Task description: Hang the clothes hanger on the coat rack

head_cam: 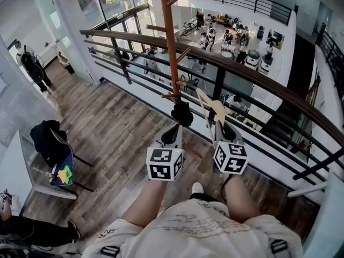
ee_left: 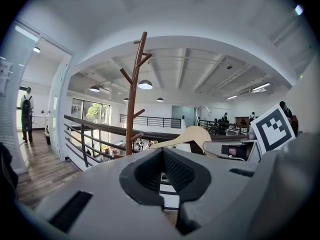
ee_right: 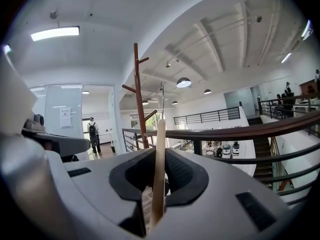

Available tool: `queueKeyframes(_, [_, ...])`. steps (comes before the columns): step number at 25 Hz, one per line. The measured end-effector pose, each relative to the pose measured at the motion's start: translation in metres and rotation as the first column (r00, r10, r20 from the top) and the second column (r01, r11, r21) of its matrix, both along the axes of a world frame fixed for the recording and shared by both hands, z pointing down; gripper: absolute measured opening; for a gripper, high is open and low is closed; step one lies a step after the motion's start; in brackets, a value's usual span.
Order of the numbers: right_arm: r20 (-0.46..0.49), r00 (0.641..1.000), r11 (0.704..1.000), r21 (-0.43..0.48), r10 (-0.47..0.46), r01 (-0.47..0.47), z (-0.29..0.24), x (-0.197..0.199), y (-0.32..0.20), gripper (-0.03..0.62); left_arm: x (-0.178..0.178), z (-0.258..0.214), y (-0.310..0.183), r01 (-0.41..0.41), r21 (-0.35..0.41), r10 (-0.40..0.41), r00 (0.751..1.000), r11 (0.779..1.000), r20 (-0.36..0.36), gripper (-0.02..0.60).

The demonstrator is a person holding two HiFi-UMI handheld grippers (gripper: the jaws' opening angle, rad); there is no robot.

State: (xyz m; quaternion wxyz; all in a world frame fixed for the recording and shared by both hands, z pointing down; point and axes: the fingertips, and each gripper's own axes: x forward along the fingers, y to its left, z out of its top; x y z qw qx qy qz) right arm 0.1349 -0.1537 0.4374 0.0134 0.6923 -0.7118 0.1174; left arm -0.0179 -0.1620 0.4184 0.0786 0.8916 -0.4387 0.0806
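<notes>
The coat rack [head_cam: 170, 42] is a red-brown wooden pole with angled pegs, standing by the railing straight ahead; it also rises in the left gripper view [ee_left: 131, 109] and the right gripper view [ee_right: 141, 99]. A pale wooden clothes hanger [head_cam: 211, 108] with a metal hook is upright in my right gripper [head_cam: 217, 122], which is shut on it; its edge runs up between the jaws [ee_right: 159, 174]. The hanger is just right of the pole and not touching a peg. My left gripper [head_cam: 181, 114] is near the pole's lower pegs, shut and holding nothing [ee_left: 162, 154]. The hanger [ee_left: 187, 135] shows at its right.
A dark curved railing [head_cam: 252, 71] runs behind the rack, with an open drop to an office floor below. At the left is a chair [head_cam: 54, 152] with dark clothes on it. Someone with a backpack [head_cam: 32, 66] stands far left. Underfoot is a wooden floor [head_cam: 118, 144].
</notes>
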Motion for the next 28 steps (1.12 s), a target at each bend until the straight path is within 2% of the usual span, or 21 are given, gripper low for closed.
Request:
queueKeyframes(8, [-0.012,1.000,1.000,0.010,-0.023,0.023,0.007,0.013,-0.073,0.051,0.012,0.006,-0.070,0.027,0.011,-0.028,1.000,1.000,0.004,0.005])
queueKeyframes(18, [-0.041,0.995,0.995,0.013,-0.094,0.095,-0.009,0.042,-0.155,0.051,0.042,-0.013,-0.140,0.087,0.033,-0.086,0.996,0.996,-0.015,0.005])
queueKeyframes(28, [-0.059,0.988,0.990,0.016,-0.140,0.141,-0.016,0.034,-0.201,0.051,0.030,-0.012,-0.173,0.139,0.014,-0.139,0.990,0.990,-0.005,0.005])
